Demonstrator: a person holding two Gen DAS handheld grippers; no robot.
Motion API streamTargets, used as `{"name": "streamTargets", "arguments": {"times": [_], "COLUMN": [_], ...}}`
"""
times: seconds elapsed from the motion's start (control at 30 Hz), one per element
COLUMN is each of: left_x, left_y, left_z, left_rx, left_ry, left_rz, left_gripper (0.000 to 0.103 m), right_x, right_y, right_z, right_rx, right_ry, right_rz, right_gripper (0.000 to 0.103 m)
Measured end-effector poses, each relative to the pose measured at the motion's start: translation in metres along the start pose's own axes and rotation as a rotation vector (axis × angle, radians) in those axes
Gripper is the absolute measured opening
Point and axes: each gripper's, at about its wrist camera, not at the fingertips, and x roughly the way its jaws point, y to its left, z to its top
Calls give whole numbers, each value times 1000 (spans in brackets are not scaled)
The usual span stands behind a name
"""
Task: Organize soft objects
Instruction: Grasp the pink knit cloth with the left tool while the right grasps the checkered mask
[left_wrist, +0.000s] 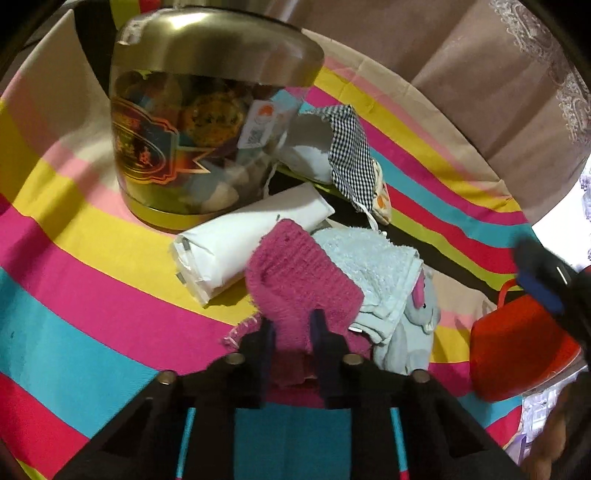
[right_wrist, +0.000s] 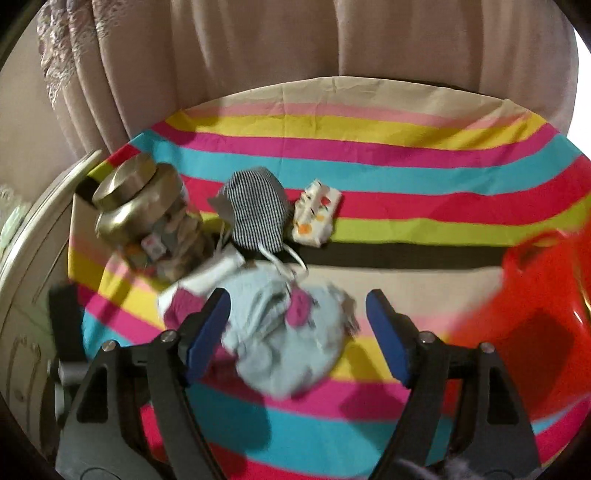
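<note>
My left gripper (left_wrist: 291, 328) is shut on a magenta knitted cloth (left_wrist: 295, 280) at the near edge of a pile. The pile holds a light blue towel (left_wrist: 369, 258), a pale blue elephant plush (left_wrist: 417, 325) and a white paper roll (left_wrist: 240, 240). A checked cloth mask (left_wrist: 351, 158) lies behind. My right gripper (right_wrist: 295, 321) is open and hovers over the elephant plush (right_wrist: 288, 343), which lies between its blue fingers (right_wrist: 384, 332). The magenta cloth (right_wrist: 181, 306) shows at the left finger. The right view is blurred.
A jar with a metal lid (left_wrist: 184, 129) stands on the striped tablecloth (left_wrist: 92, 258) left of the pile. A red plastic basket (right_wrist: 535, 325) sits at the right. A small patterned pack (right_wrist: 314, 218) lies behind the mask (right_wrist: 255, 210). Curtains (right_wrist: 332, 55) hang behind the table.
</note>
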Motion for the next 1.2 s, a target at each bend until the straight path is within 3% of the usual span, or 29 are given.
{"name": "streamTargets", "arguments": {"times": [0.1,0.43,0.53,0.83,0.9,0.97,1.03,1.2], "left_x": [-6,-34,-36,-44,-47,-52,-52,-62], "left_y": [5,16,25,43,48,53,54,55], "left_z": [-2,-4,-3,-2,-3,-4,-3,-8], "left_rx": [-10,-41,-73,-126,-136,-142,-144,-146], "left_ry": [-20,-100,-107,-134,-141,-149,-153,-169], "left_rz": [-17,-62,-69,-102,-105,-106,-106,-118], "left_gripper": [13,11,11,11,11,11,11,11], "right_x": [28,111,132,168,175,181,180,166], "right_y": [9,32,42,61,63,64,63,53], "right_z": [15,58,68,84,85,84,81,76], "right_rx": [-16,-85,-138,-240,-245,-250,-249,-210], "right_ry": [6,57,78,77,88,110,108,80], "right_rz": [-13,45,21,6,-3,-4,-2,25], "right_gripper": [83,84,84,84,76,42,28,13]}}
